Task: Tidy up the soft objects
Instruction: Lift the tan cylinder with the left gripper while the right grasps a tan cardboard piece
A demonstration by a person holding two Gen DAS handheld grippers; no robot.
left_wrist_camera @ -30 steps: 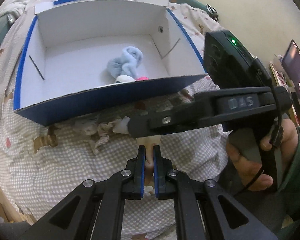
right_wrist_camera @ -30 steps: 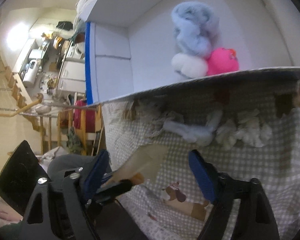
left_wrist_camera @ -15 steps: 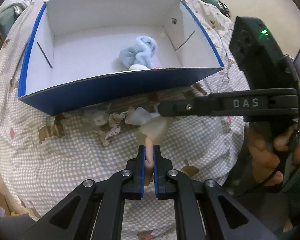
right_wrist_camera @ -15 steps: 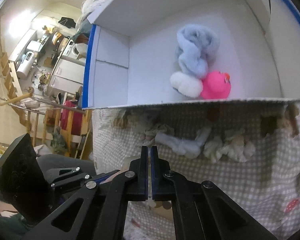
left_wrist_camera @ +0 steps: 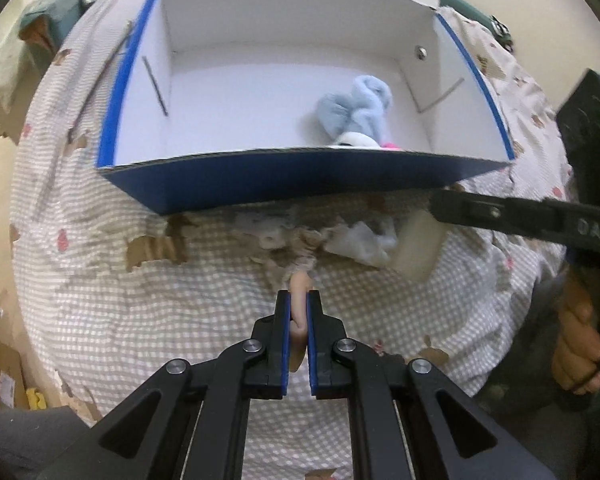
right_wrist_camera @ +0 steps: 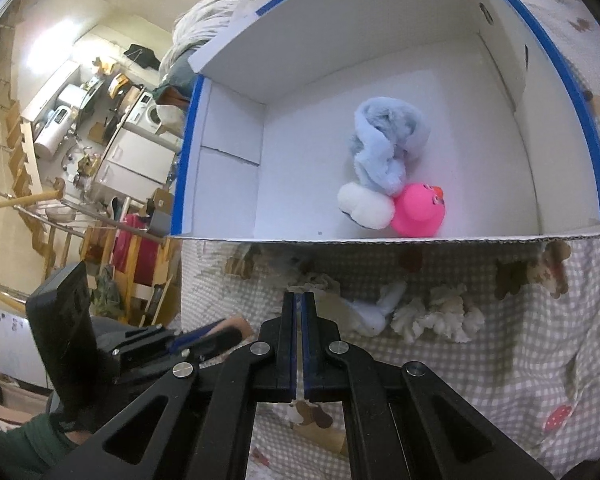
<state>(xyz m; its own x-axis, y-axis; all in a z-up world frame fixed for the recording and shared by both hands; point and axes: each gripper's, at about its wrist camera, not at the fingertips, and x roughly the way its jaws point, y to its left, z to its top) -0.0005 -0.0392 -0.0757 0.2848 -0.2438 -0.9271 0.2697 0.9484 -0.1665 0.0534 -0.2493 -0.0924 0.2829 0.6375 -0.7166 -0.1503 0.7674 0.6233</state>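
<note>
My left gripper [left_wrist_camera: 299,308] is shut on a peach soft thing [left_wrist_camera: 300,284] that sticks up between its blue pads, over the checked blanket [left_wrist_camera: 140,300]. My right gripper [left_wrist_camera: 436,205] reaches in from the right, shut on a cream soft piece [left_wrist_camera: 416,248] hanging under its tip. I cannot tell whether the two pieces are joined. In the right wrist view my right gripper [right_wrist_camera: 299,300] has its pads together, with the cream piece [right_wrist_camera: 330,306] beside the tips and the left gripper [right_wrist_camera: 216,330] low on the left. Beyond stands a blue box [left_wrist_camera: 300,176] with white walls [right_wrist_camera: 380,40]. It holds a light blue plush [right_wrist_camera: 388,148], a white ball [right_wrist_camera: 366,206] and a pink toy [right_wrist_camera: 418,210].
Crumpled white scraps [right_wrist_camera: 432,316] lie on the blanket along the box's front wall, also seen as scraps [left_wrist_camera: 360,240]. The blanket has torn brown patches [left_wrist_camera: 156,252]. A person's hand [left_wrist_camera: 580,340] holds the right gripper's handle. A cluttered room with appliances [right_wrist_camera: 100,120] lies past the bed's left edge.
My right gripper went from wide open to shut on the cream piece, then drew away to the right of my left gripper. The box now sits lower and fuller in both views.
</note>
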